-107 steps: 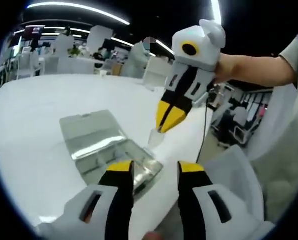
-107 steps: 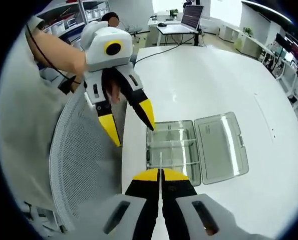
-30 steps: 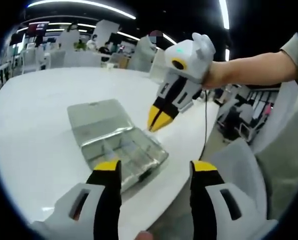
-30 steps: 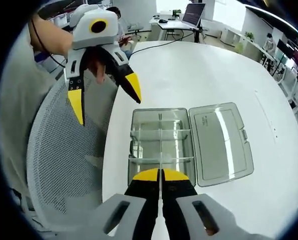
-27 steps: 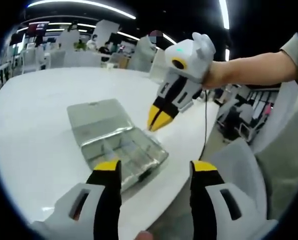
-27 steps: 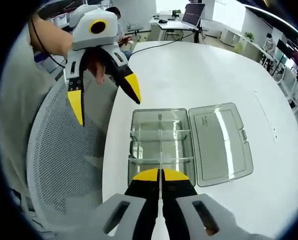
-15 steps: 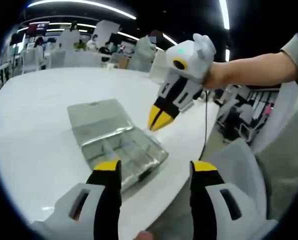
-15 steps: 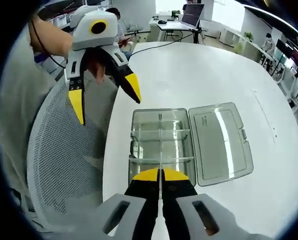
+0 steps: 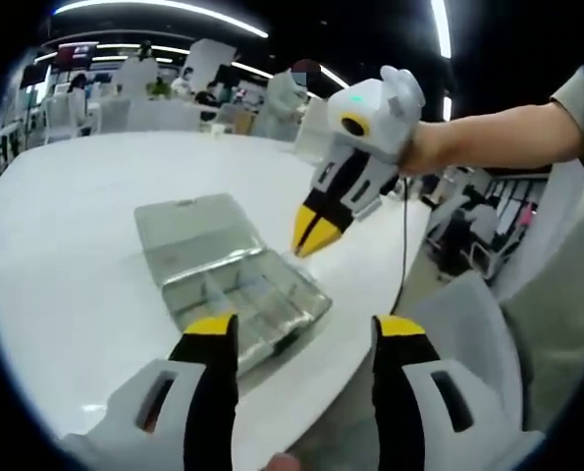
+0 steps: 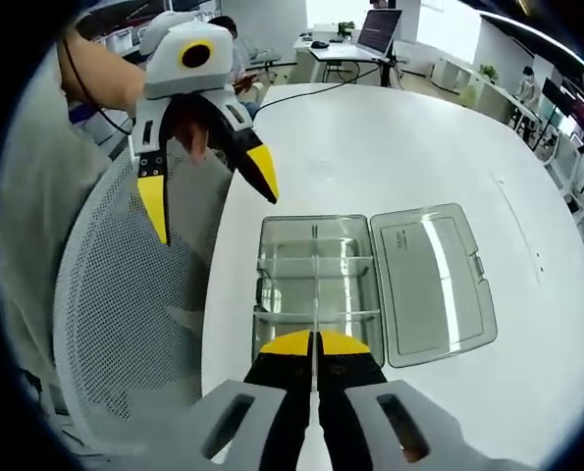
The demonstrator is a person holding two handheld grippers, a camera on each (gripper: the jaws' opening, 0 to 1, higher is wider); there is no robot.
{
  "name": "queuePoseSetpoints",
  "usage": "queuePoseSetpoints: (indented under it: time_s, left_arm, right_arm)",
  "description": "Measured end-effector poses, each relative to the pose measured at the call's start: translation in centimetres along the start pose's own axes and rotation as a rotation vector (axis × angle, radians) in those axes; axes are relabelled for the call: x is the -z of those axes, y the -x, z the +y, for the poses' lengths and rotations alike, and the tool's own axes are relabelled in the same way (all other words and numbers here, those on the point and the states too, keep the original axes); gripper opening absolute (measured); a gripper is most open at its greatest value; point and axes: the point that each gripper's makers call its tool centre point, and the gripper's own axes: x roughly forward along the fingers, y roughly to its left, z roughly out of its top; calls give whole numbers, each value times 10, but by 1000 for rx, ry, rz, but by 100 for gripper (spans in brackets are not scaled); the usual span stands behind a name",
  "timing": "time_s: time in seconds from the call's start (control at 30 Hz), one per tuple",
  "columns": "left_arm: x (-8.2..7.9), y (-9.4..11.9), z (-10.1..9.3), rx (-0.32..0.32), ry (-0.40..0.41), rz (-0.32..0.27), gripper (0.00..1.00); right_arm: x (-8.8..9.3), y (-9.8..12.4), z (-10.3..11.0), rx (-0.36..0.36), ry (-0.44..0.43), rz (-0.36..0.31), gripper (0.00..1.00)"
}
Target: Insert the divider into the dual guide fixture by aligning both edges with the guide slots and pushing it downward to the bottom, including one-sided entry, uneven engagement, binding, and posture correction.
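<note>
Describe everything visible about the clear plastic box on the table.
The clear plastic box lies open on the white table, near its edge. It looks like transparent, slightly grey plastic. Its tray is split into compartments by thin clear walls. The hinged lid is folded flat beside the tray, with a small latch tab on its outer edge. Neither gripper appears to touch it; the right gripper hovers above with a thin clear divider.

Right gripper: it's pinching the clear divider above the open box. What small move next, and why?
Probably lower the right gripper straight down: its shut jaws hold the divider edge-on above the clear box, apparently not yet in the slots. The left gripper hangs open beside it.
</note>
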Motion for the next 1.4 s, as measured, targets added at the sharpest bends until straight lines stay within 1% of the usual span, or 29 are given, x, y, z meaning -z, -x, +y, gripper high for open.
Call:
queuePoseSetpoints:
  time_s: [0.13, 0.3, 0.63, 0.7, 0.73, 0.87, 1.17, 1.4]
  left_arm:
    - [-1, 0, -2, 1, -1, -1, 53]
    - [-2, 1, -3, 2, -3, -1, 53]
    - [-3, 2, -2, 0, -4, 1, 53]
    - [-3, 2, -2, 0, -3, 0, 53]
    - [-3, 2, -2, -1, -4, 1, 53]
    - [-2, 3, -1, -3, -1, 0, 53]
    - [-1, 3, -1, -4, 5, -3, 53]
    - [2, 1, 2, -2, 7, -3, 53]
  right_arm:
    - [2, -1, -1, 3, 4, 8, 0]
    - [1, -2, -1, 1, 8, 2, 0]
    - [1, -6, -2, 1, 21, 14, 0]
    - [2, -8, -3, 5, 38, 21, 0]
    - [4, -9, -4, 13, 61, 32, 0]
    - [5, -11, -2, 11, 75, 45, 0]
    - [10, -14, -2, 7, 53, 36, 0]
    - [10, -15, -2, 9, 64, 32, 0]
